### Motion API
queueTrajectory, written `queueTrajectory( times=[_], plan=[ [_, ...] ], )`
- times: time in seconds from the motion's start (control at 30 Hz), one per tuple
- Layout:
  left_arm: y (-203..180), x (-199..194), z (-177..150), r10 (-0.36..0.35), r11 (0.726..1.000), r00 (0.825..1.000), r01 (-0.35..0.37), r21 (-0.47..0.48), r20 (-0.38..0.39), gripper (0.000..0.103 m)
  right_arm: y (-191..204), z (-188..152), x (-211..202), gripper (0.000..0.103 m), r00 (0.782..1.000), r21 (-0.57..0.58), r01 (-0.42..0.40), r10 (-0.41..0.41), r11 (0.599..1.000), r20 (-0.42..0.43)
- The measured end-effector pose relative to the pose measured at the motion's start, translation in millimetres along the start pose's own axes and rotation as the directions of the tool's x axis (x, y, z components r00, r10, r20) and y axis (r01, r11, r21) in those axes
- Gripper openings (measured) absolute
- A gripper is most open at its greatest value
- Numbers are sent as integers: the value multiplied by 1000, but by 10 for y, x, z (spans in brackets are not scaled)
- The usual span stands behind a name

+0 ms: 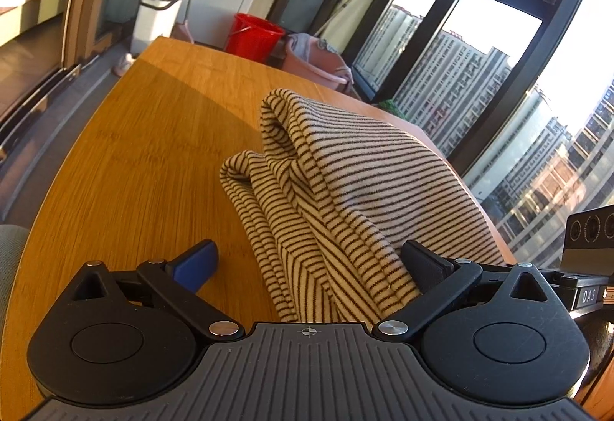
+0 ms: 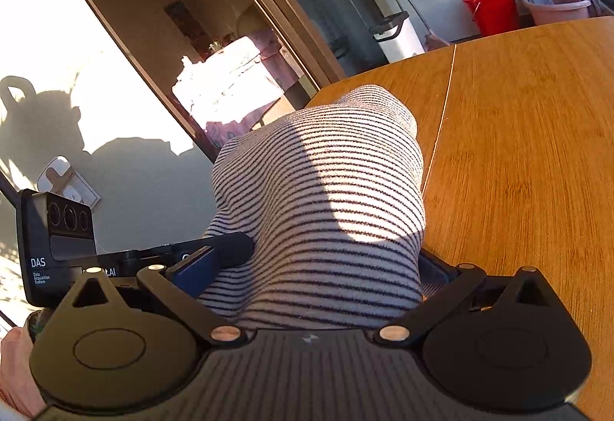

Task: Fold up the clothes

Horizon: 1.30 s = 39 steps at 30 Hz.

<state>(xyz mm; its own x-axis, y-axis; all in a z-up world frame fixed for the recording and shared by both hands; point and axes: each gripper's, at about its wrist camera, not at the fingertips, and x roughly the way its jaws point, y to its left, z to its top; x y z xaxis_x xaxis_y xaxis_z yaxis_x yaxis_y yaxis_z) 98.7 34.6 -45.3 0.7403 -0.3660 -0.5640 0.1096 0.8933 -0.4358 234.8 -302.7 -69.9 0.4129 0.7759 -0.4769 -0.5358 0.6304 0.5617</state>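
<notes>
A beige garment with thin dark stripes (image 1: 345, 187) lies bunched in thick folds on the wooden table (image 1: 146, 152). My left gripper (image 1: 311, 263) is wide open; the cloth runs between its fingers and rests against the right finger (image 1: 426, 263), while the blue left finger (image 1: 197, 263) is clear of it. In the right wrist view the same garment (image 2: 326, 198) bulges up between the fingers of my right gripper (image 2: 312, 267), which is open around the bundle. The left gripper's body (image 2: 57, 233) shows just to the left.
A red bucket (image 1: 253, 37) and a pink basin with laundry (image 1: 318, 60) stand on the floor past the table's far edge. A white bin (image 1: 157, 18) is by the sliding door. Large windows (image 1: 499, 75) line the right side. Bare tabletop (image 2: 529, 137) lies around the garment.
</notes>
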Motion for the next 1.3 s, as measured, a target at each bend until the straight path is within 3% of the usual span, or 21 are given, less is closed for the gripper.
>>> queueTrajectory(
  times=[0.17,0.27,0.33,0.43,0.53,0.73,0.8,0.83,0.87,0.9,0.97,1.07,1.13,1.17,1.2,1.23,1.3],
  plan=[
    [52,-66,-54,-27,996,999,30,-80,31,103,-27,67,37,103,1000,21,-15,15,1000,8],
    [157,-142,-84,-68,979,997,76,-188,46,103,-46,51,29,103,1000,18,-12,12,1000,11],
    [236,-168,-123,-177,950,983,183,-255,46,103,-28,40,34,103,1000,5,-1,1,1000,11],
    [161,-173,-170,-197,965,980,196,-173,11,103,-16,39,29,103,1000,-4,13,-13,1000,13],
    [161,-167,-141,-192,964,981,189,-189,2,103,10,64,-13,103,999,-42,51,-51,998,5],
    [3,-355,141,-219,969,969,230,-91,116,103,184,120,-373,103,982,-193,160,-136,968,129],
    [-114,-283,262,-170,983,981,175,-50,98,99,320,84,-481,103,978,-265,178,-140,948,157],
    [-143,-239,297,-153,987,984,156,-39,88,97,429,36,-520,103,975,-333,194,-145,923,169],
    [-167,-171,335,-134,990,989,136,-29,66,88,588,-44,-556,102,970,-432,223,-154,874,190],
    [-166,-80,386,-120,992,992,121,-28,35,78,729,-130,-581,95,964,-517,250,-159,819,215],
    [-130,52,441,-114,992,993,114,-47,-7,69,1011,-334,-573,86,966,-667,252,-140,701,218],
    [-71,155,487,-122,990,992,119,-75,-32,67,1276,-580,-419,83,987,-786,161,-111,596,118],
    [-69,174,499,-132,989,991,130,-74,-29,64,1350,-745,-268,83,983,-842,178,-135,509,126],
    [-74,166,498,-137,989,990,135,-67,-25,61,1356,-784,-214,75,978,-854,202,-151,479,147],
    [-79,157,496,-142,988,990,141,-60,-20,57,1354,-808,-169,54,972,-861,227,-165,456,169],
    [-79,150,494,-144,988,989,143,-54,-18,55,1353,-832,-123,44,965,-866,251,-179,432,190],
    [-69,133,494,-175,983,985,174,-50,-13,32,1328,-774,-150,31,966,-851,253,-170,461,194]
  ],
)
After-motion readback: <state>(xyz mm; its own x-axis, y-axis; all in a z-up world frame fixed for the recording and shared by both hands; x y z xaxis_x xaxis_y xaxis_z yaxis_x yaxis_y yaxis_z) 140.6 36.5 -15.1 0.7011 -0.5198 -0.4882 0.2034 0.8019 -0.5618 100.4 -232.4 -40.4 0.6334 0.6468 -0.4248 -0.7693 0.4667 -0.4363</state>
